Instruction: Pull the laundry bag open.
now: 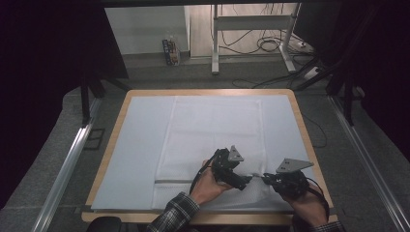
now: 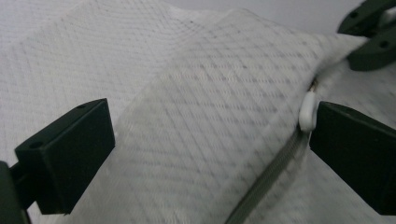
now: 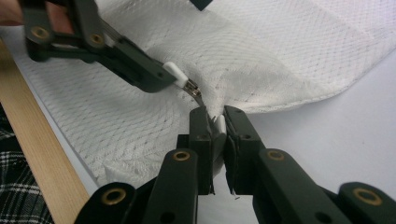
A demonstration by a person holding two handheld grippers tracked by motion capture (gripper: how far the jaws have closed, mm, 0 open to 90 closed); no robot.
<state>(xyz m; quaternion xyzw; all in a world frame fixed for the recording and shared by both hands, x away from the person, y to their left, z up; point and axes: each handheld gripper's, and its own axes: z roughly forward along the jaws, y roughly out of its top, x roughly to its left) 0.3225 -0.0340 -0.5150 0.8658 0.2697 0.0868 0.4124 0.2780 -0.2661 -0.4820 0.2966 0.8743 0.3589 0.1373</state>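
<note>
Black two-jaw claws (image 1: 256, 179) with brass screws, grey three-cornered plates, plaid sleeves (image 1: 175, 211).

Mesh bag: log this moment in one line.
left gripper open at zipper pull | right gripper shut on mesh bag edge | table

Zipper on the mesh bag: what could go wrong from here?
1. The left gripper stands open with only one jaw beside the white zipper pull; closing could miss it or nudge it aside.
2. The right gripper pinches just a small corner of the mesh bag; a pull on the zipper could drag the fabric out.
3. The bag is bunched near the zipper, so mesh might jam the slider.
</note>
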